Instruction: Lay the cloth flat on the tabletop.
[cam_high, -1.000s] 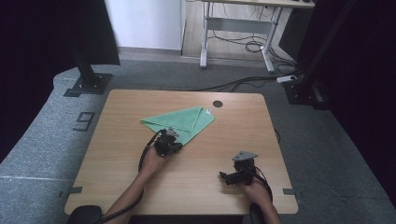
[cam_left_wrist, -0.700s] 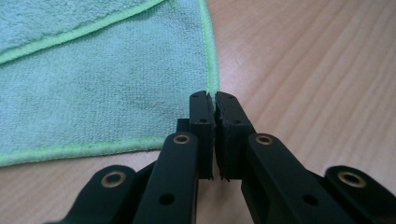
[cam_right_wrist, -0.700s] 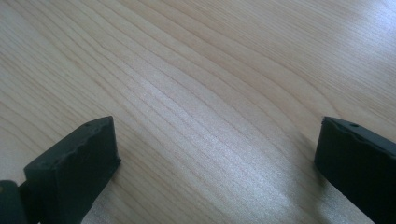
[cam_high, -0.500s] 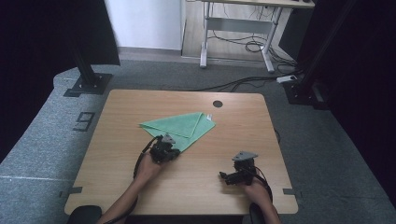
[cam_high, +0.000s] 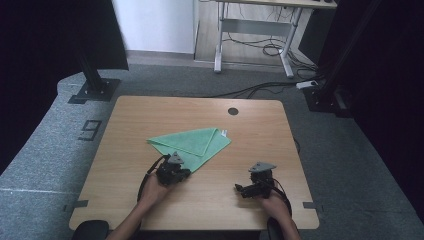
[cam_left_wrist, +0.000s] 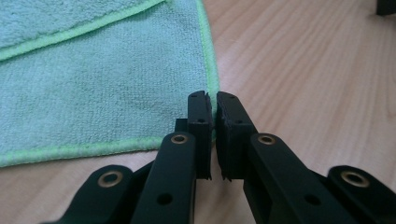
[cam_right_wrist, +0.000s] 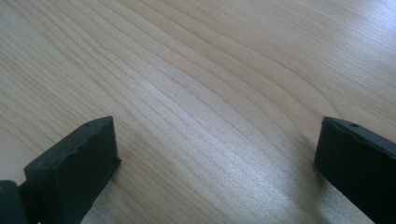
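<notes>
A folded green cloth (cam_high: 192, 143) lay mid-counter (cam_high: 250, 135), with a round cable hole (cam_high: 233, 111) at its 1 o'clock. The left gripper (cam_left_wrist: 213, 112) pinched the cloth's near corner between nearly touching fingers. The right gripper (cam_high: 242, 189), at the cloth's 4 o'clock, held its fingers (cam_right_wrist: 74, 163) wide over bare wood

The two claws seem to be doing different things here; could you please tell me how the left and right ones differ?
The left claw has its jaws nearly closed, pinching the corner edge of the green cloth; the right claw has its jaws wide apart with nothing between them. The left claw sits at the cloth's near corner, while the right claw sits apart from it over bare wooden table. Both have black jaws, and each is held low in a hand.
</notes>
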